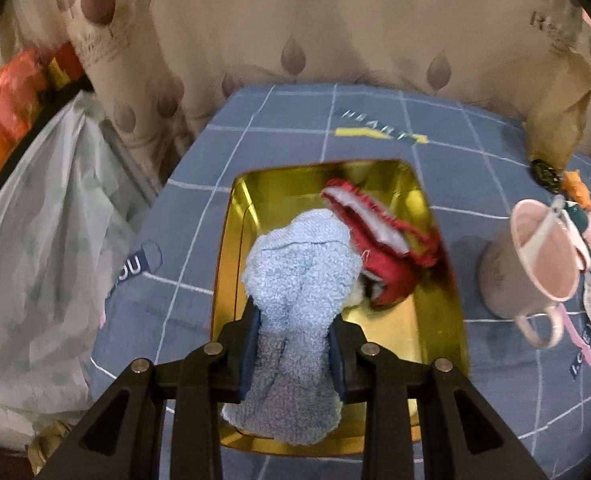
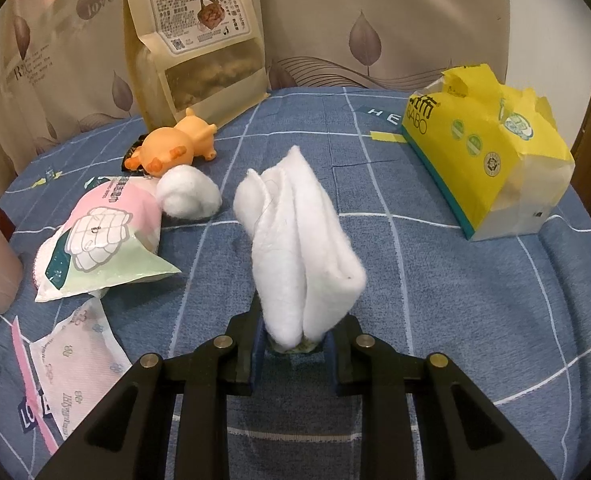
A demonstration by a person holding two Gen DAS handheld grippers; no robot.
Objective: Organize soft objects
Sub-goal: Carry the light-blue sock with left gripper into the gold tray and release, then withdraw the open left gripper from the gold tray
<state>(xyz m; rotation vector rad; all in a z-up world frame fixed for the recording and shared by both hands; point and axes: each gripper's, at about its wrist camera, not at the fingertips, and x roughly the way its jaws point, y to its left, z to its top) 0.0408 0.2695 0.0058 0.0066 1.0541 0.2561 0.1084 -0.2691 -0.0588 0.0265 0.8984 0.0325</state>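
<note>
left gripper (image 1: 295, 344) clamps blue towel (image 1: 295, 280) over gold tray (image 1: 443, 320); right gripper (image 2: 295, 344) clamps white cloth (image 2: 295, 240).

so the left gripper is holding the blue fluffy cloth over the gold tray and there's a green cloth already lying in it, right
Not quite: the cloth already in the gold tray is red with white trim, not green. The left wrist view shows it. The rest holds: the left gripper is shut on the blue fluffy cloth over that tray.

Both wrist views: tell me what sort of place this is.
Probably a home, perhaps a bedroom: the work surface is a blue checked cloth over something padded, backed by a leaf-print curtain. Household things lie around, such as a yellow tissue pack, a snack bag and a pink cup.
</note>
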